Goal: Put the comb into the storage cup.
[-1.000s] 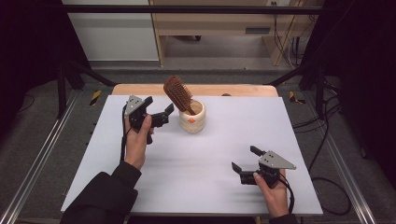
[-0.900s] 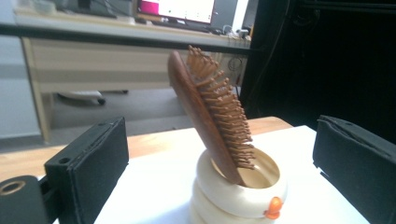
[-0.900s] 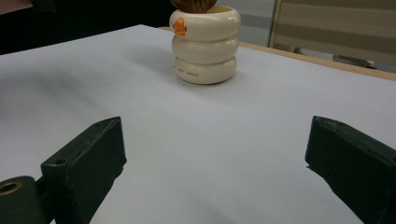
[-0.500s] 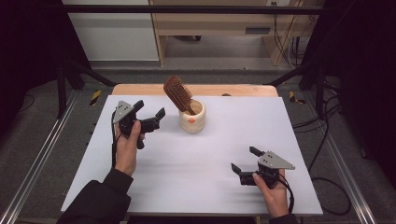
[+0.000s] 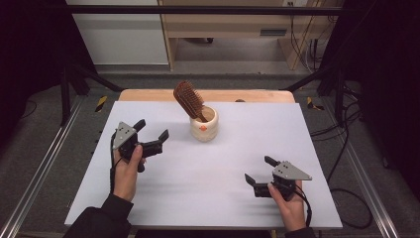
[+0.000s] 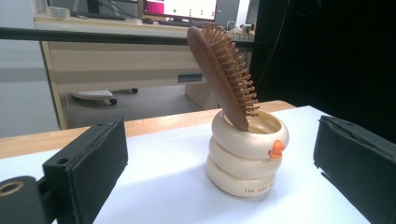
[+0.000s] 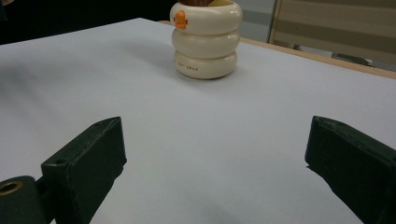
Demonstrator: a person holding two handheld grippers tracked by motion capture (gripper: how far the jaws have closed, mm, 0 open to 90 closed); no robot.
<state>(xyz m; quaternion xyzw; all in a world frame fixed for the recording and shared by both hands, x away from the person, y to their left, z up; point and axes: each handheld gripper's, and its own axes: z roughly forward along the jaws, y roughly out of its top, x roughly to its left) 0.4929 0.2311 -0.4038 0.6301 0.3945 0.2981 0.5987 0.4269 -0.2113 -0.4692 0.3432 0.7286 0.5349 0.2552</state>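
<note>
fingers wide apart both grippers, nothing held

A glossy cream ceramic-looking holder carries a smooth brown wooden hairbrush on the matt white tabletop.

Left gripper sits up off the counter on the left side, held in the person's left hand, forearm in a dark sleeve coming in from the bottom edge. Its jaws are spread wide apart with nothing between them, pointing to the right and a bit away from the person. Grey three-cornered plate on top, cable trailing down along the wrist. Right gripper is down low near the front right of the counter, gripped by the right hand. Its jaws are also wide apart and empty, aimed left and slightly forward.
</note>
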